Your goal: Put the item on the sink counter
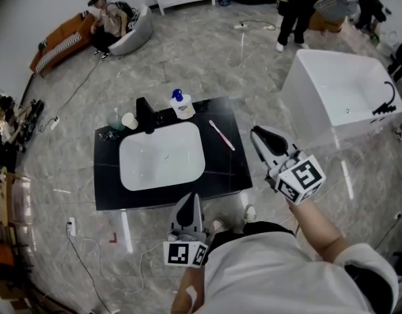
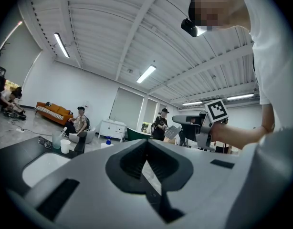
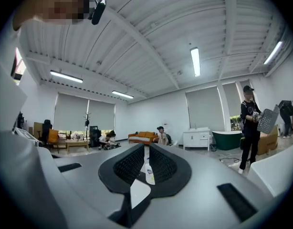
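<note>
The black sink counter [image 1: 222, 170] holds a white basin [image 1: 162, 156], a black faucet [image 1: 146, 115], a white bottle with a blue cap [image 1: 182, 104], a white cup [image 1: 129, 120] and a pink toothbrush [image 1: 221, 135]. My left gripper [image 1: 189, 199] hovers at the counter's front edge, its jaws together and nothing in them. My right gripper [image 1: 256, 131] is raised off the counter's right side, just right of the toothbrush, also shut and empty. In the left gripper view the jaws [image 2: 146, 141] meet, with the basin [image 2: 41, 168] at lower left. The right gripper view shows its jaws [image 3: 146, 147] closed too.
A white bathtub [image 1: 338, 97] stands on the floor at the right. A person sits by an orange sofa [image 1: 57, 41] at the back left, and another person [image 1: 294, 8] stands at the back. Cables and a socket strip [image 1: 71, 226] lie on the marble floor at the left.
</note>
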A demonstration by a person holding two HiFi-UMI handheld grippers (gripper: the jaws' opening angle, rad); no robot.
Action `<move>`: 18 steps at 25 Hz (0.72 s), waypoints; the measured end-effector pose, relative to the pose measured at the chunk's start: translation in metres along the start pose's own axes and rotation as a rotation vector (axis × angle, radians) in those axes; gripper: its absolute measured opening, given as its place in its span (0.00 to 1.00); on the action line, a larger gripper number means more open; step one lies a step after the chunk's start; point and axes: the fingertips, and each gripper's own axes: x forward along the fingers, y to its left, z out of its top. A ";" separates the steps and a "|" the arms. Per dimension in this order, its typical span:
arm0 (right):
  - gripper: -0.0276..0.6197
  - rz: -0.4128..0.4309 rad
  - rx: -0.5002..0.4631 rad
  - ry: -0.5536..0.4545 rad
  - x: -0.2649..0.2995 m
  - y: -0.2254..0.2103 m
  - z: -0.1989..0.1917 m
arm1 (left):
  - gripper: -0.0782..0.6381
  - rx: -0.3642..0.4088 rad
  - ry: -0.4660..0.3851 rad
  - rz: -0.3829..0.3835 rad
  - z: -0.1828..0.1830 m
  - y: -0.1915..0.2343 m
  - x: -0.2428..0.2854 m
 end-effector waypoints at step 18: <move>0.13 0.024 0.074 -0.119 -0.072 0.009 0.041 | 0.11 0.030 -0.007 -0.008 0.012 -0.014 0.000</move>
